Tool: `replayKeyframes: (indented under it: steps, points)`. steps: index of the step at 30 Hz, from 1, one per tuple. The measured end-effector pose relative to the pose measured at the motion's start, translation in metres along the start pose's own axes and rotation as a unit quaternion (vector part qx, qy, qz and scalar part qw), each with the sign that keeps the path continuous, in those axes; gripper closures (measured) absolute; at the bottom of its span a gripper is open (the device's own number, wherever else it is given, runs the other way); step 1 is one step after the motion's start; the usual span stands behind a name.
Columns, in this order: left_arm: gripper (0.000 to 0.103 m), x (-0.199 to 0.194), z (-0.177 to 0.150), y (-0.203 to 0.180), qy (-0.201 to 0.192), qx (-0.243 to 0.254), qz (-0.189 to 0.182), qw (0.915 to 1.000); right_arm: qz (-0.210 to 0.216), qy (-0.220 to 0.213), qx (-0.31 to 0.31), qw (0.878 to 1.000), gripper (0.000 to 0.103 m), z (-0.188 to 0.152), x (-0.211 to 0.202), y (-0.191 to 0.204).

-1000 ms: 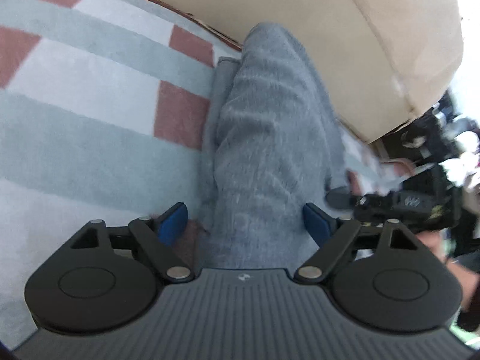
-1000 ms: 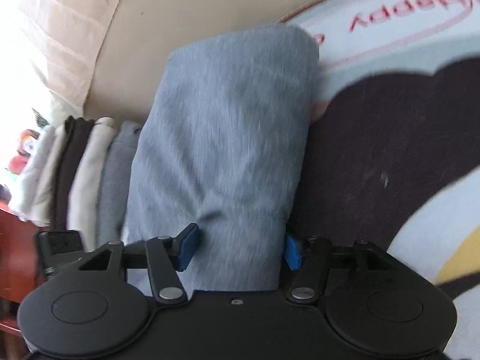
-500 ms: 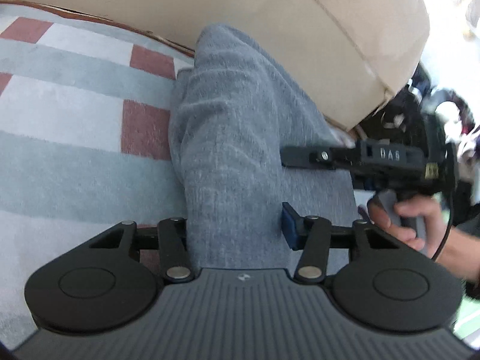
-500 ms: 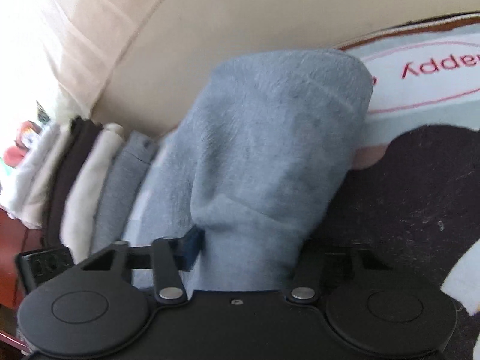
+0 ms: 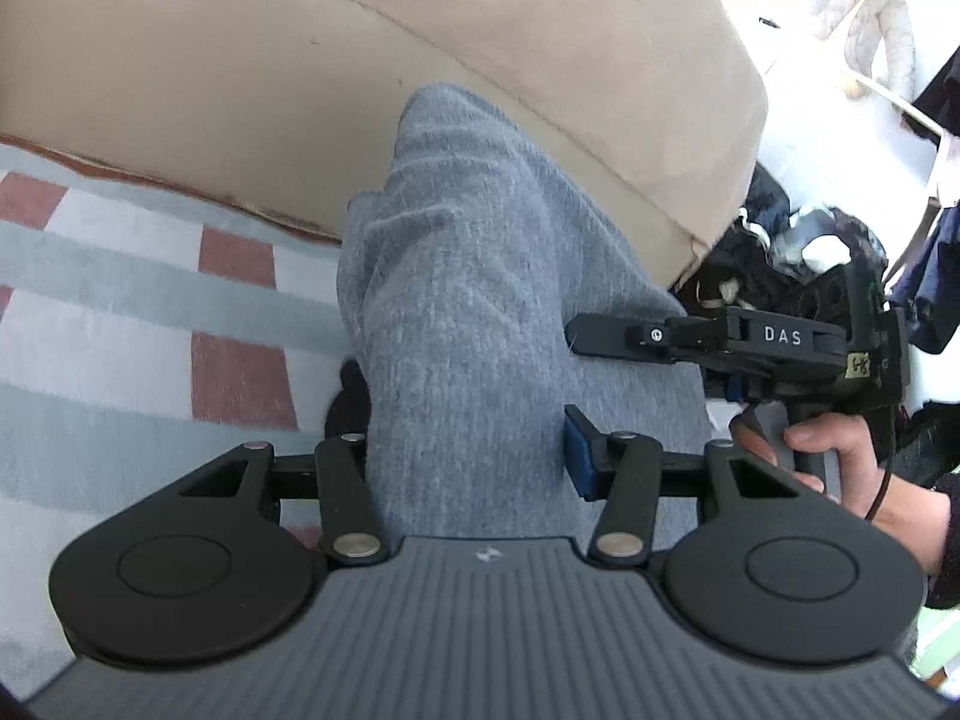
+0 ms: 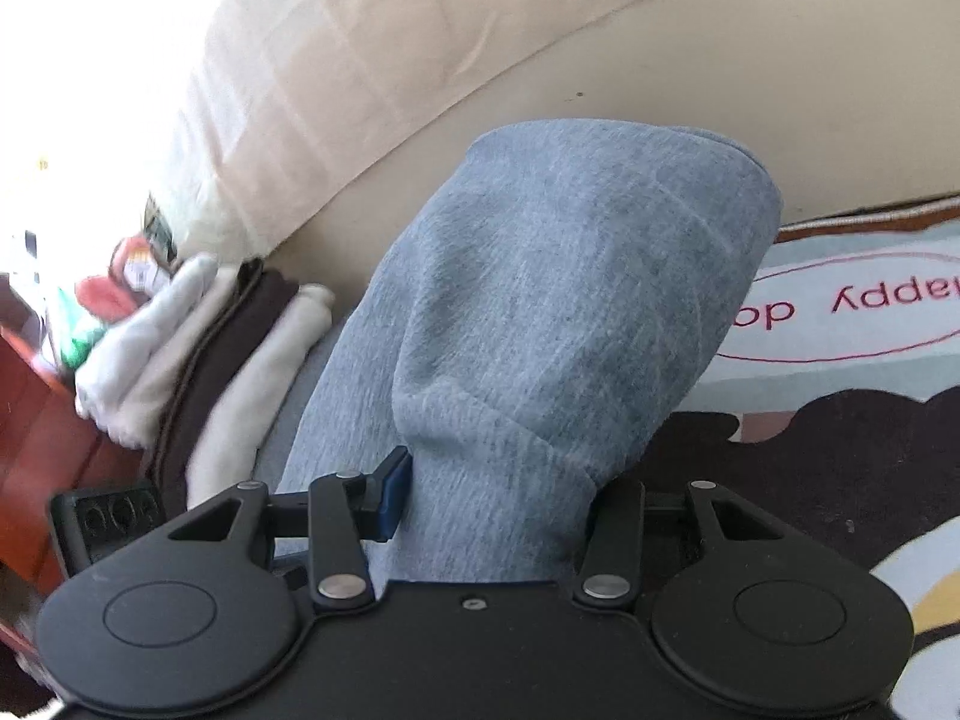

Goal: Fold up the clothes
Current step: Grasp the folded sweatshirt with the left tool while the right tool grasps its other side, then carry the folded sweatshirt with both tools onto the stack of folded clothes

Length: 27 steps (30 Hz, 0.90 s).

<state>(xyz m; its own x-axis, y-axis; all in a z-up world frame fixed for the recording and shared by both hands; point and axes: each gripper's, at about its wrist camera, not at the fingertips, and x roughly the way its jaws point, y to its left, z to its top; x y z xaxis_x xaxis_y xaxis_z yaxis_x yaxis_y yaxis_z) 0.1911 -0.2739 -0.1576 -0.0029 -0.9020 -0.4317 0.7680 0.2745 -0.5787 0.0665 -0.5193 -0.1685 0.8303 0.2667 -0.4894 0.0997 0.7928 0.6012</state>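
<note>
the folded grey garment point(image 6: 558, 324) is raised off the patterned blanket point(image 5: 138, 312) before the beige sofa back point(image 5: 420, 60), pinched at two near edges so the bundle keeps its folds. the left gripper point(image 5: 468, 456) clamps one end, the right gripper point(image 6: 498, 492) the other. likely bound for the folded pile point(image 6: 198, 384) beside it.

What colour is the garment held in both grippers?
Heathered grey garment; clearest in the right wrist view.

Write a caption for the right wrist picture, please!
Right tongs pinch a folded grey garment beside stacked clothes.
</note>
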Motion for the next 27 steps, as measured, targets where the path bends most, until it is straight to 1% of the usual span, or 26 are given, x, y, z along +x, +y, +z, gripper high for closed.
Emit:
replayKeyframes:
  steps: [2, 3, 5, 9, 12, 15, 19, 22, 25, 27]
  points:
    - [0.055, -0.015, 0.000, -0.007, 0.042, 0.008, 0.007, 0.9991, -0.001, 0.006, -0.009, 1.000, 0.051, -0.006, -0.005, 0.005]
    - [0.055, -0.022, -0.001, -0.012, 0.050, 0.015, 0.009, 0.9986, 0.005, 0.008, -0.001, 1.000, 0.051, -0.008, -0.006, 0.009]
    - [0.055, -0.038, -0.003, -0.016, 0.045, 0.010, 0.004, 0.9989, 0.015, 0.010, 0.012, 1.000, 0.051, -0.011, -0.009, 0.017]
    - [0.055, -0.063, 0.000, -0.028, 0.016, 0.006, -0.008, 0.9998, 0.029, 0.000, 0.002, 1.000, 0.051, -0.005, -0.022, 0.037]
    - [0.055, -0.077, 0.004, -0.041, 0.003, 0.017, -0.005, 0.9998, 0.038, -0.007, -0.010, 0.999, 0.051, 0.003, -0.029, 0.053]
    - [0.055, -0.095, 0.010, -0.055, -0.005, 0.037, 0.003, 0.9993, 0.048, -0.012, -0.023, 0.998, 0.051, 0.012, -0.037, 0.070]
    - [0.055, -0.130, 0.020, -0.065, -0.045, 0.033, 0.007, 0.9984, 0.072, -0.017, -0.044, 0.996, 0.051, 0.026, -0.049, 0.096]
    - [0.054, -0.165, 0.028, -0.075, -0.076, 0.045, 0.030, 0.9956, 0.097, -0.020, -0.063, 0.993, 0.052, 0.035, -0.049, 0.123]
    - [0.055, -0.207, 0.034, -0.086, -0.089, 0.062, 0.071, 0.9915, 0.128, -0.011, -0.083, 0.988, 0.051, 0.041, -0.038, 0.156]
    - [0.055, -0.240, 0.039, -0.087, -0.095, 0.059, 0.093, 0.9893, 0.152, -0.006, -0.096, 0.984, 0.052, 0.045, -0.027, 0.181]
